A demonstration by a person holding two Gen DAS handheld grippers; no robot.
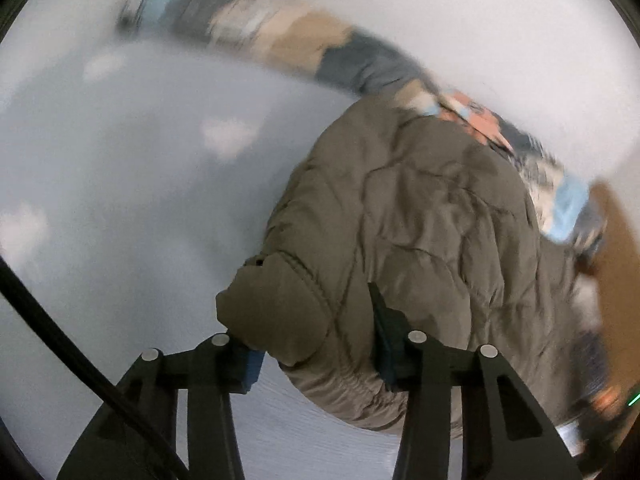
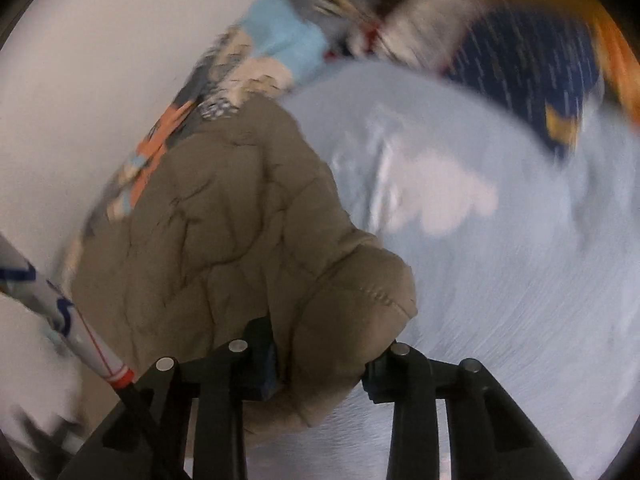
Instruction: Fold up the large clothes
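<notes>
An olive-brown quilted jacket lies on a pale blue sheet. In the left wrist view my left gripper is shut on a puffy corner of it near the hem, with padding bulging between the two black fingers. In the right wrist view the same jacket spreads away from my right gripper, which is shut on another thick corner. The stitched edge of that corner bulges out to the right, over the right-hand finger. Both views are blurred by motion.
A row of patterned fabric in blue, orange and beige runs along the white wall behind the jacket and shows again as patterned fabric. A dark blue patterned cloth lies at the far right. The sheet has white cloud prints.
</notes>
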